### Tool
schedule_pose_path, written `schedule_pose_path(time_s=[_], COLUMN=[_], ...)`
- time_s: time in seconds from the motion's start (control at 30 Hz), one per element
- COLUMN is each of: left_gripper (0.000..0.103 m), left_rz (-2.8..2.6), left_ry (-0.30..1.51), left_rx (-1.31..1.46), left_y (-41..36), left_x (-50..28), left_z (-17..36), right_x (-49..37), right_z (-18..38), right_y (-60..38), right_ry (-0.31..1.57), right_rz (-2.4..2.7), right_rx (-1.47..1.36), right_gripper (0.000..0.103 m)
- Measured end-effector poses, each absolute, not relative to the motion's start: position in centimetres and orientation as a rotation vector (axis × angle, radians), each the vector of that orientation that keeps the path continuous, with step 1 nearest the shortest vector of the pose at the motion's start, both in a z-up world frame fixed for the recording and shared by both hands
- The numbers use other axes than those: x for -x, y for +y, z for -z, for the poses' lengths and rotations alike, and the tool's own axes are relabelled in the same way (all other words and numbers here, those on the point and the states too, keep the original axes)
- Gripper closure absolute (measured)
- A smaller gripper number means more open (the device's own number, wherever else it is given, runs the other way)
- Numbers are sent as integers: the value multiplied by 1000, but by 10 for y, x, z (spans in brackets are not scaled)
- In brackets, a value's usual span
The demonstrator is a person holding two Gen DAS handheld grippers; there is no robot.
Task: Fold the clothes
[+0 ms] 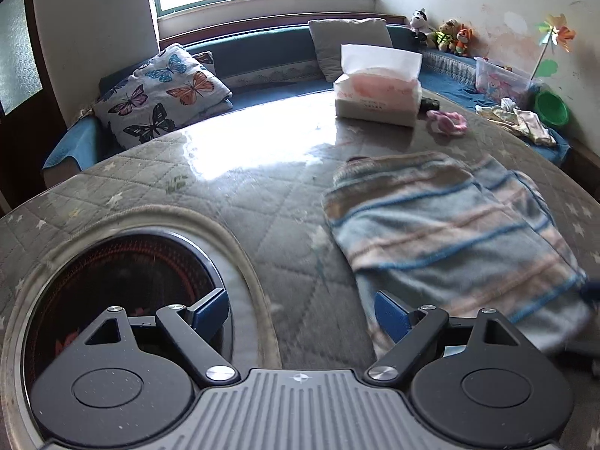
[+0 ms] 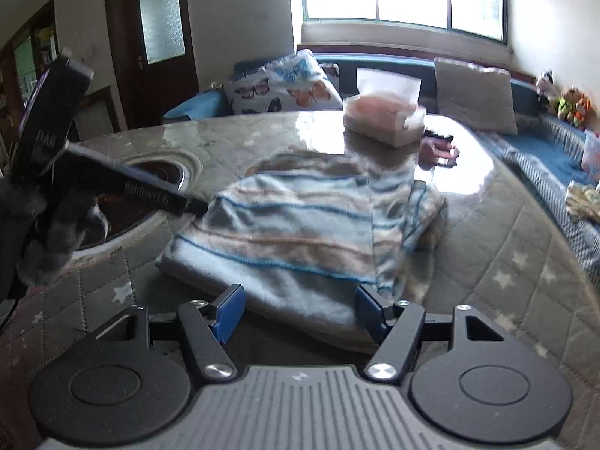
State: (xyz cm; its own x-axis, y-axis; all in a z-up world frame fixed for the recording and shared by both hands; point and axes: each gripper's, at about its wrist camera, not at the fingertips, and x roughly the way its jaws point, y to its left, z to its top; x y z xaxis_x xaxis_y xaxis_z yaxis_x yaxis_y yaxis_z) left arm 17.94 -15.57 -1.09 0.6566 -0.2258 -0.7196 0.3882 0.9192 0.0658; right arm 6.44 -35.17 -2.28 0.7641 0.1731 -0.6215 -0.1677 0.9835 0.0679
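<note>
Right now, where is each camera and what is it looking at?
Left wrist view: on the left gripper, looking down across the quilted table toward the window; its open fingers show.
Right wrist view: on the right gripper, facing the striped garment; its open fingers and the other gripper's body show.
Both share the garment, tissue pack and butterfly pillow.

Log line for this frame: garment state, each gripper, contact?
striped garment: folded on table | left gripper: open, empty | right gripper: open, no grip
</note>
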Motion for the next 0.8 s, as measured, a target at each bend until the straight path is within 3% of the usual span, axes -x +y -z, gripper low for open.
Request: schedule_pose_path(time_s=[0.27,0.5,0.8], left_gripper=[13,10,4], left_rz=[347,355,374], left_ry=[797,803,794], left_rx=[-217,-215,-225], left_y=[-152,-153,-154], left_x=[-156,-130,-97], left_z=[14,13,10], right_x=[-72,-45,-15], right_z=[34,26,25], right_y=[-353,-353,-348], right_ry=[688,643,629], right_rz=[-163,-132,-81], right_rx=[-67,-66,-66], right_gripper=[32,11,0])
